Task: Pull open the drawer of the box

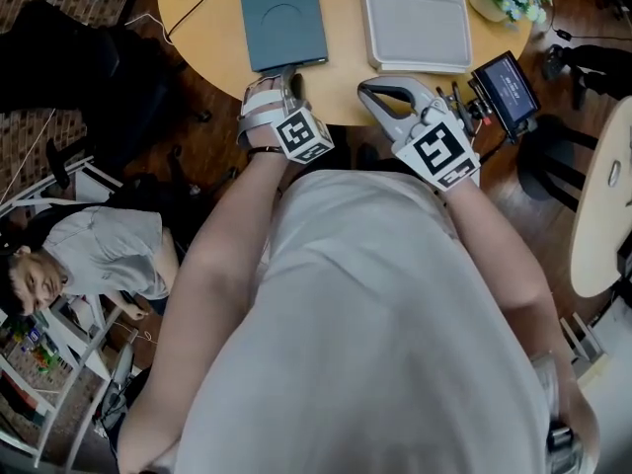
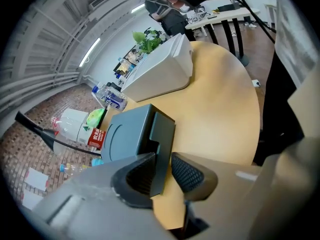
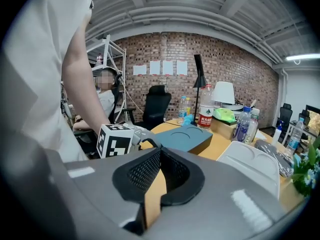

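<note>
Head view: box (image 1: 281, 16) on bench (image 1: 212, 28), close to its front edge. Left tool (image 1: 288, 75) at the box's near face. Right tool (image 1: 373, 89) beside it, off the box.

Left gripper view: drawer front (image 2: 161, 149) stands between the pads (image 2: 187, 174). Jaws slack, one pad clear of it. Risk: a pull now would slip off and the drawer would not move.

Right gripper view: jaws clenched on nothing. Risk: box unbraced, so a firm tug would likely drag the whole box toward the bench edge.

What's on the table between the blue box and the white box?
Nothing. The head view shows only bare yellow table between the blue box and the white box.
</note>
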Demonstrator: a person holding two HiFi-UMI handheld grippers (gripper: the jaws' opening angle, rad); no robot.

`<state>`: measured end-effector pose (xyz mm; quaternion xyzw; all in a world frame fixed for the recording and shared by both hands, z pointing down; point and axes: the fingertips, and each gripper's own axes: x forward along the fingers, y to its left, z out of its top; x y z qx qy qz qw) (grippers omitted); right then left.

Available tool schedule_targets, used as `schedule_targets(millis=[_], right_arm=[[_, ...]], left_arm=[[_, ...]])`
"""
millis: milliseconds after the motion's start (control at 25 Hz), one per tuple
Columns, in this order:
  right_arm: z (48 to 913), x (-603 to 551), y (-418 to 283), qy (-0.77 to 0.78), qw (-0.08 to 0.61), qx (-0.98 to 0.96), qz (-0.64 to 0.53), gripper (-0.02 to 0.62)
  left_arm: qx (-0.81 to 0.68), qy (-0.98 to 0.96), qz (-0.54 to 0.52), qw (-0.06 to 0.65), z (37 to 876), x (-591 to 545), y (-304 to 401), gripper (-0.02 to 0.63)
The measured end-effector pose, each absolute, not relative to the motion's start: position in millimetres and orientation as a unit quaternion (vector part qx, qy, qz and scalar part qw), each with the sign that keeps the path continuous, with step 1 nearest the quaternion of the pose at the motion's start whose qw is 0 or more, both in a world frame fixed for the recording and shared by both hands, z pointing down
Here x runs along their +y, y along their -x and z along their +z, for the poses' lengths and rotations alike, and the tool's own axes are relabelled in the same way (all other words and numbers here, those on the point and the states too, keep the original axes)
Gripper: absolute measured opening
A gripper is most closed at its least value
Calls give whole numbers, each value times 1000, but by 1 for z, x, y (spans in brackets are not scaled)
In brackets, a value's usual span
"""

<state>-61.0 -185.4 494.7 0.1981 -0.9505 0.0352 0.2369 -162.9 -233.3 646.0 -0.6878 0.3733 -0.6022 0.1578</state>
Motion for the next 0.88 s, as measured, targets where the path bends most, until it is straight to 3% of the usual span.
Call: schedule_targets(millis=[200,280,320,440,560,720,880], right_arm=[[498,-185,54,-195,260,-945,31,5],[497,-184,52,-201,249,-947,38,5],[496,-184,51,-205,239,-948,42,5],[495,-184,48,-211,228,-949,48,5],[495,-183,48,-214,224,-950,49,5],[494,-182,46,-215,220,-950,51,5],[492,-180,48,-214,216,-952,48,5]], left_arm=[[375,668,-618,174,646,-234,168,99],[363,663,-630,179,649,-232,167,135],[356,661,-635,181,651,-230,165,183],[345,664,-640,175,653,-230,164,186],[343,669,-637,167,651,-231,165,147],[343,671,-637,162,644,-237,167,46],[318,672,-647,168,646,-235,168,54]])
